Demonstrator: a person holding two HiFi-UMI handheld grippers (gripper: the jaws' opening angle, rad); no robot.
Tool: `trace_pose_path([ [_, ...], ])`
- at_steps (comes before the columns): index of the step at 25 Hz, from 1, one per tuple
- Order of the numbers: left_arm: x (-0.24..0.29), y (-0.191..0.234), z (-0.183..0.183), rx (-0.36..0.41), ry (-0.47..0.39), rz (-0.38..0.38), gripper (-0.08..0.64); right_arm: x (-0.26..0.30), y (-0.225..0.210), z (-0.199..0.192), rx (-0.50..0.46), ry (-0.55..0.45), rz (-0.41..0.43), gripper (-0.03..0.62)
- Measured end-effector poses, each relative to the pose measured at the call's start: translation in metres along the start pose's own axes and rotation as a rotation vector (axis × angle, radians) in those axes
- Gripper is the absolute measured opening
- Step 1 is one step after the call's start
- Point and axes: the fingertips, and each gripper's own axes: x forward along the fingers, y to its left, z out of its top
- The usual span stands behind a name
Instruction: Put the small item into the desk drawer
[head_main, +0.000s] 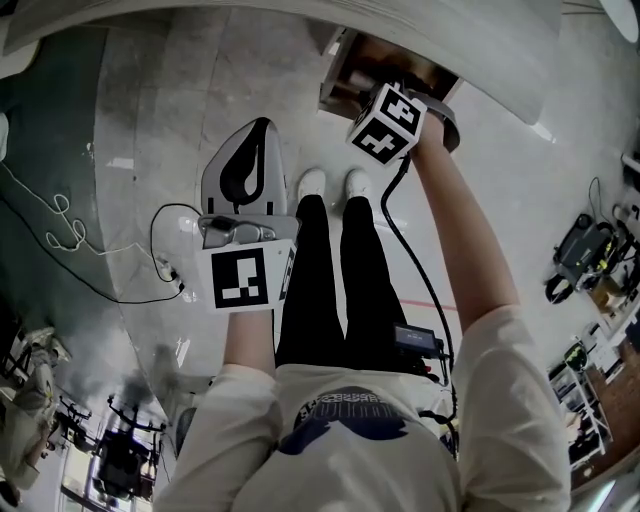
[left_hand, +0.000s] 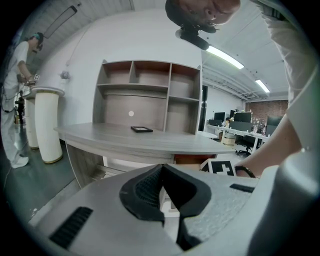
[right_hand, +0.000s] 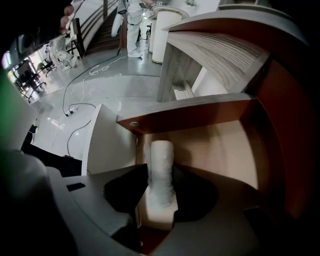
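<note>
Below, a pale wood-grain surface (left_hand: 150, 142) has its open drawer (right_hand: 220, 145), smooth reddish-brown boards with a light floor. Over it, the right tongs (right_hand: 160, 165) pinch a small white roll (right_hand: 161, 150): fuzzy, cylindrical, probably light, soft and squashable; its middle looks the best hold. The left tongs (left_hand: 161, 167) are closed and empty.

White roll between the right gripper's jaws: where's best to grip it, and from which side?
Across its curved sides near the upper end, coming from above. The white roll is a slim cylinder pointing down into the open drawer, whose walls block a sideways approach.
</note>
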Motion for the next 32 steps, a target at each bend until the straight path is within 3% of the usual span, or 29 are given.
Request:
trace_pose_path([
  [9, 0.000, 0.003, -0.003, -0.007, 0.009, 0.005, 0.008, -0.003, 0.005, 0.002, 0.006, -0.016, 0.066, 0.189],
  [32, -0.002, 0.024, -0.011, -0.019, 0.028, 0.060, 0.008, -0.009, 0.008, 0.004, 0.049, -0.068, 0.193, 0.224],
])
